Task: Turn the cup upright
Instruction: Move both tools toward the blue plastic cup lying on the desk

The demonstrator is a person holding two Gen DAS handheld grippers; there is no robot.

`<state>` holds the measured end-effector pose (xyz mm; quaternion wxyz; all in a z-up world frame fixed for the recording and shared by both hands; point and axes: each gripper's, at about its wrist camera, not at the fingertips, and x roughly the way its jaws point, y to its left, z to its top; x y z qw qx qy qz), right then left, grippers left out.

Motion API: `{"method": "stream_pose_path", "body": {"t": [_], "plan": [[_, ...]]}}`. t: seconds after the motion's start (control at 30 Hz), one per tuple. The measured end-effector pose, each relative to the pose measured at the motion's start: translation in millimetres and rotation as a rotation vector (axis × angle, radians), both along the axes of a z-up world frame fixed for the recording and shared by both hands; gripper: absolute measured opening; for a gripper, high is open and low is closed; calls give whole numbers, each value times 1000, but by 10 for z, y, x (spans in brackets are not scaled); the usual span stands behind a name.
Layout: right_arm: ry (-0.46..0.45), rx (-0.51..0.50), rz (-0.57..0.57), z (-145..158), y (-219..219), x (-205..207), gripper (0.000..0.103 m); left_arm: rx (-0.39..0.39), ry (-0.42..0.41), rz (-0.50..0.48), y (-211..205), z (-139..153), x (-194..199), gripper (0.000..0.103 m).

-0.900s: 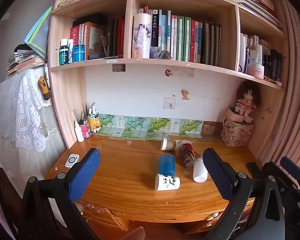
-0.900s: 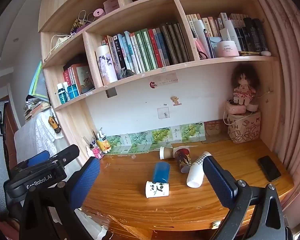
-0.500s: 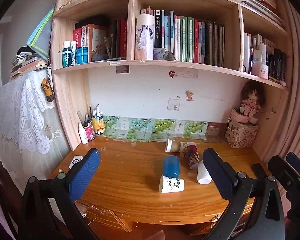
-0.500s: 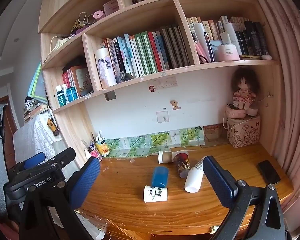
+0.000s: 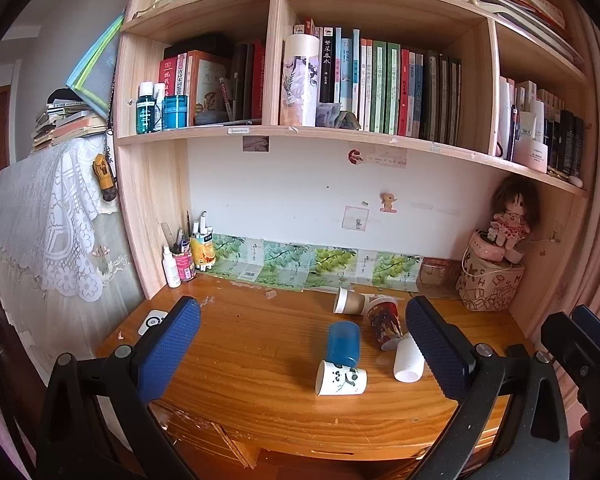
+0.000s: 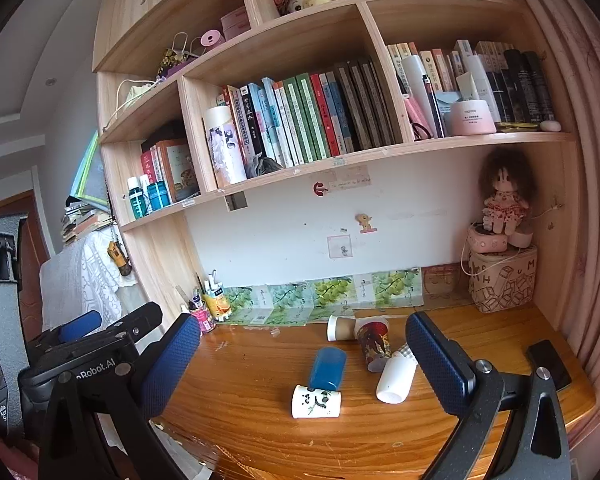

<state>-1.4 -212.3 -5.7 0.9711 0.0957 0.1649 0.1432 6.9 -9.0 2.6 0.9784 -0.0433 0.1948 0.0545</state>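
I held both grippers, left [image 5: 300, 348] and right [image 6: 300, 360], fingers wide and empty, short of the tabletop [image 5: 240, 360], where the panda cup [image 5: 341, 378] lay on its side ahead between them, axis crosswise, neither gripper clearly nearer.

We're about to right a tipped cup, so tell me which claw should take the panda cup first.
Probably the left. The panda cup lies on its side slightly right of centre between the open left claw; in the right claw's view it sits about as central. Both hang short of the desk, so it's close.
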Motion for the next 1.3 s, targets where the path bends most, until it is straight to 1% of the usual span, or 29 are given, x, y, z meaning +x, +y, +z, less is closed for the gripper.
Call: {"method": "stream_pose_path", "body": {"t": [0.13, 0.4, 0.67, 0.9, 1.03, 1.3], "plan": [[0, 3, 31, 10, -41, 30, 103, 2, -19, 20, -33, 27, -36, 102], [19, 42, 96, -13, -125, 30, 103, 52, 6, 11, -189, 62, -86, 102], [61, 90, 99, -112, -295, -41, 103, 37, 28, 30, -311, 31, -161, 102], [141, 126, 97, -309, -421, -31, 103, 49, 114, 52, -424, -130, -188, 102], [187, 102, 71, -406, -434, 18, 103, 33, 169, 50, -431, -226, -169, 102], [257, 96, 106, -558, -405, 191, 103, -19, 229, 55, -375, -373, -76, 102]]}}
